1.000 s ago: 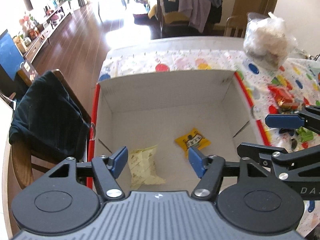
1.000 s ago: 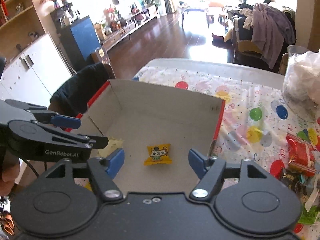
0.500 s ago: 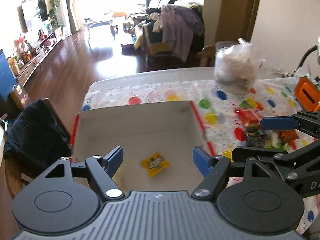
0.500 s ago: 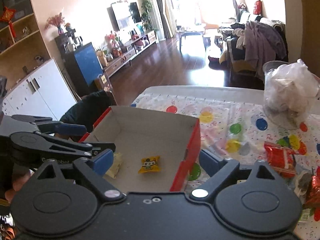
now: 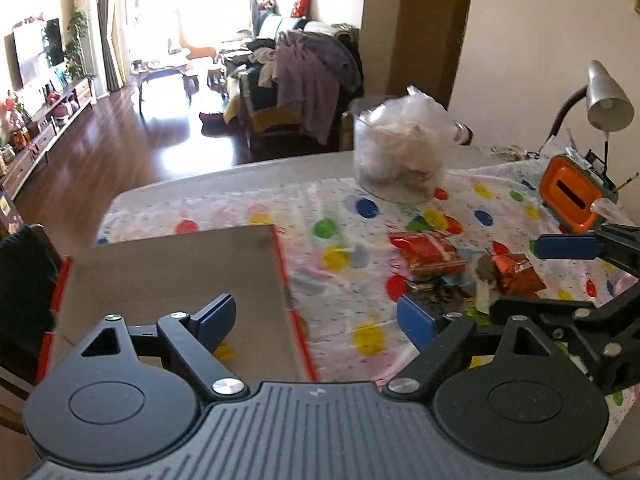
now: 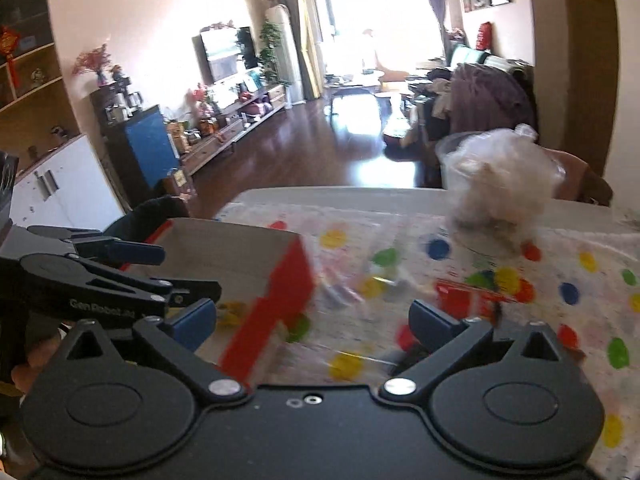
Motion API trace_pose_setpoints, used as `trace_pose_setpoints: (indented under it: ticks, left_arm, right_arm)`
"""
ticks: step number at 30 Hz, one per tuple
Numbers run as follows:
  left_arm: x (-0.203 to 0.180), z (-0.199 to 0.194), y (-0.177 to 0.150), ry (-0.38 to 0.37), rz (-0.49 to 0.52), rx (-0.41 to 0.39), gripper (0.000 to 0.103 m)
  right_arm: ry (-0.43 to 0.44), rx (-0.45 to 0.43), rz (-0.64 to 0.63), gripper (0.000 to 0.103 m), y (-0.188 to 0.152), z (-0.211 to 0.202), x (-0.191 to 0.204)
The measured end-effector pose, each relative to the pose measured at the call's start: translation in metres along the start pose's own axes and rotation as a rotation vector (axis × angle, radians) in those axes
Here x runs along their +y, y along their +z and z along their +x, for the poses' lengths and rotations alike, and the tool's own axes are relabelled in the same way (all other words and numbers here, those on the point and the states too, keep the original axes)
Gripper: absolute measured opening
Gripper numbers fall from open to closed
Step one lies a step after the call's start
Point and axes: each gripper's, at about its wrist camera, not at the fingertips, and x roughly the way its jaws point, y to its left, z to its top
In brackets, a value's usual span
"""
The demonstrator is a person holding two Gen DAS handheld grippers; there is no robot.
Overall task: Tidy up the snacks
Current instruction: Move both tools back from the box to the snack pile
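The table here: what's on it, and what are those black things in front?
Red-edged open cardboard box: one, grey-brown inside, table's left.
Yellow snack packet: one seen, inside the box, mostly hidden.
Shiny red snack packets: several, piled on the cloth right of the box; count unclear.
Clear plastic bag of pale stuff: one, far side of the table.
Orange box with a slot: one, far right.
Silver desk lamp: one, far right.
Polka-dot tablecloth: one, white with coloured spots.
Left tongs: black, blue pads, open, empty.
Right tongs: the same, open, empty.
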Motion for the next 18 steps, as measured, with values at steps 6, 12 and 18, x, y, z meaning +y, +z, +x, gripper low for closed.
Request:
trace_pose_setpoints:
  ticks: [6, 12, 18]
  left_arm:
    - [-0.04, 0.03, -0.005, -0.013, 0.019, 0.04, 0.088]
    - [-0.077, 0.058, -0.01, -0.006, 0.037, 0.081, 0.088]
    - [-0.112, 0.091, -0.019, -0.021, 0.039, 0.154, 0.088]
  right_arm:
    - [-0.071, 0.036, 0.025, 0.103, -0.019, -0.016, -0.058]
    - [-0.143, 0.07, 0.058, 0.103, -0.03, -0.014, -0.113]
    - [-0.191, 0.119, 0.091, 0.103, -0.047, 0.0, -0.163]
